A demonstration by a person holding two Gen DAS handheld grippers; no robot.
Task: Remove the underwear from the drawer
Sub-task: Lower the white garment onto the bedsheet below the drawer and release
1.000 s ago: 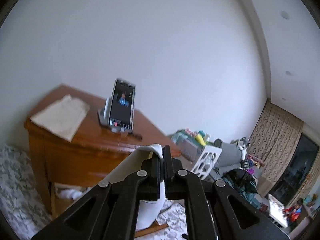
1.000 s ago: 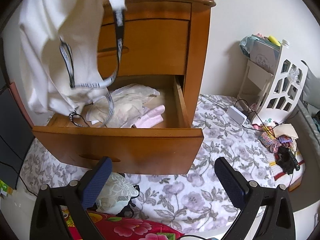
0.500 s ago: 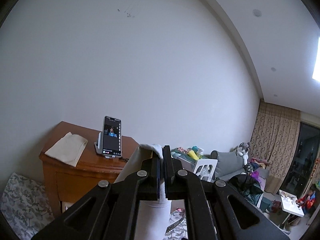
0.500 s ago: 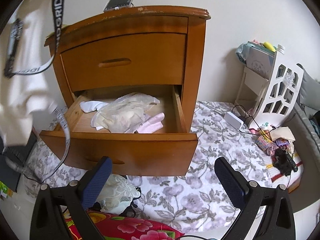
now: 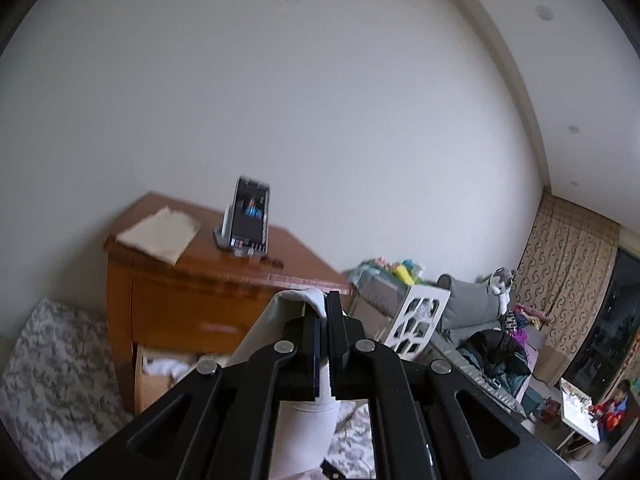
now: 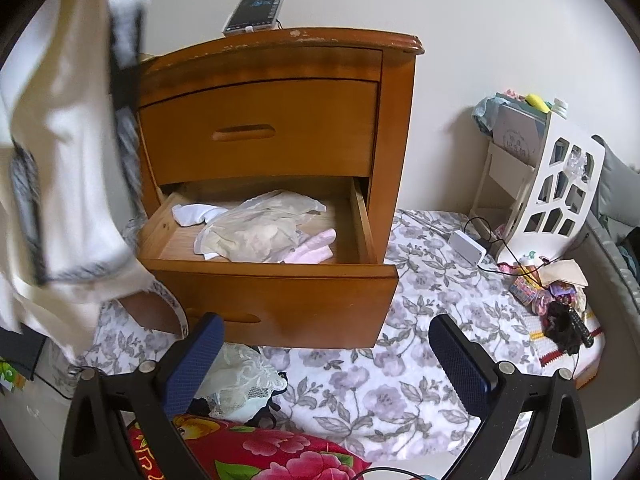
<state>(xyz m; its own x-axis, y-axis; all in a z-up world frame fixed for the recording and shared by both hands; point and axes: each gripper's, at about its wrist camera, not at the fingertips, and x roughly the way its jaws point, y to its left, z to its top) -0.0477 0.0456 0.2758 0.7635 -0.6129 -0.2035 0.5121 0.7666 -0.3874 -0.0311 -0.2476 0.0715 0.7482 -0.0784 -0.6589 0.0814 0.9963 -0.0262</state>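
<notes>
1. While your left gripper [image 5: 323, 312] has its fingers pinched on the white underwear [image 6: 68, 152], keep that clamp firm; the cloth hangs well above and left of the open drawer [image 6: 272, 280], fully clear of it.
2. Your right gripper [image 6: 320, 364] hovers near the drawer front with its fingers spread wide and nothing between them.
3. Carry the garment away from the nightstand [image 6: 280, 64] so the dangling banded edge does not snag on the drawer rim.
4. Watch the phone [image 5: 250, 216] standing on top; a swinging cloth could knock it.
5. More garments [image 6: 256, 232] lie in the drawer; your right gripper looks well placed to reach them.
</notes>
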